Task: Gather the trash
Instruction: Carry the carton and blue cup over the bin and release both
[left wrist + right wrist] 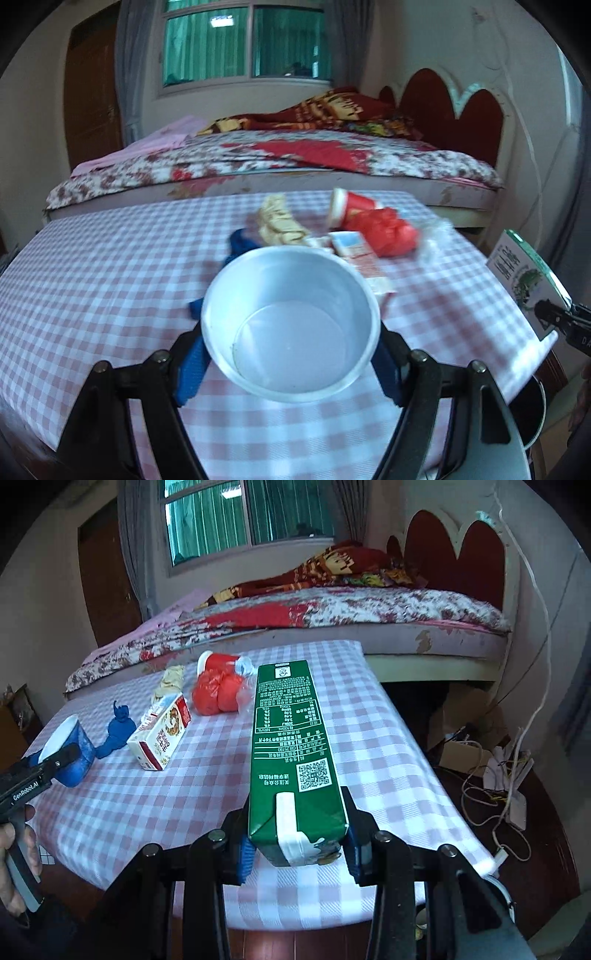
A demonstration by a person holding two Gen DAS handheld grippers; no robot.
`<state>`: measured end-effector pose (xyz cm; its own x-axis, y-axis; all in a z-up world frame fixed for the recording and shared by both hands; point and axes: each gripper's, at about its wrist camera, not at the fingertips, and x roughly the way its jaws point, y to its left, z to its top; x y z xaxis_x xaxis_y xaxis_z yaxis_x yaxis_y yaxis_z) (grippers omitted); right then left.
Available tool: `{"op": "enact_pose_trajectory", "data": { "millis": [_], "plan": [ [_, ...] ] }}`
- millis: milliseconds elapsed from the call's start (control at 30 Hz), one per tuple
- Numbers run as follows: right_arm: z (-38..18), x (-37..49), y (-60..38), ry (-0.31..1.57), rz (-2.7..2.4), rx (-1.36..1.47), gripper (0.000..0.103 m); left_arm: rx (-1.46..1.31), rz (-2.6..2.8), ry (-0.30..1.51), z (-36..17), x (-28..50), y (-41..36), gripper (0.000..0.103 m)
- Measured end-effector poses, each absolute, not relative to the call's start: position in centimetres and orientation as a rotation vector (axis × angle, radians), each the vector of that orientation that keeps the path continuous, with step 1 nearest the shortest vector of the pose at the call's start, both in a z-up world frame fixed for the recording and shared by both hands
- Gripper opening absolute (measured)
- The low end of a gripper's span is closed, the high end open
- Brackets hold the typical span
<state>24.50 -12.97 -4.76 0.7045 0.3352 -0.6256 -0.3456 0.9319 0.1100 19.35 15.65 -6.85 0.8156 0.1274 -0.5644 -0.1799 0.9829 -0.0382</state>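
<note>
My left gripper (pixel 291 350) is shut on a blue paper cup (pixel 291 325) with a white inside, held above the checked table (pixel 92 266); the cup also shows in the right wrist view (pixel 70 749). My right gripper (pixel 297 849) is shut on a green drink carton (pixel 291 746), held over the table's right side; the carton shows at the right edge of the left wrist view (pixel 524 277). On the table lie a red-and-white carton (pixel 162 734), a red plastic bag (pixel 218 694), a red cup on its side (pixel 218 662), a beige wrapper (pixel 170 681) and a blue crumpled scrap (pixel 118 727).
A bed (pixel 332 616) with a floral cover stands right behind the table. Cables, a power strip (pixel 517 805) and cardboard lie on the floor to the right. The rim of a round bin (pixel 535 413) shows below the table's right edge.
</note>
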Motion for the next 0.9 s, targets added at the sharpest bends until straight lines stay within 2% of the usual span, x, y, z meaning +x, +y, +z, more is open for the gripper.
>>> {"op": "enact_pose_trajectory", "data": {
  "millis": [333, 900],
  "plan": [
    [-3.0, 20.2, -19.5, 0.645, 0.295, 0.03, 0.041, -0.029, -0.02, 0.573, -5.7, 18.6, 7.2, 0.076],
    [-4.2, 15.3, -30.2, 0.667, 0.125, 0.095, 0.039, 0.052, -0.286, 0.572, -5.4, 17.5, -6.1, 0.076]
  ]
}}
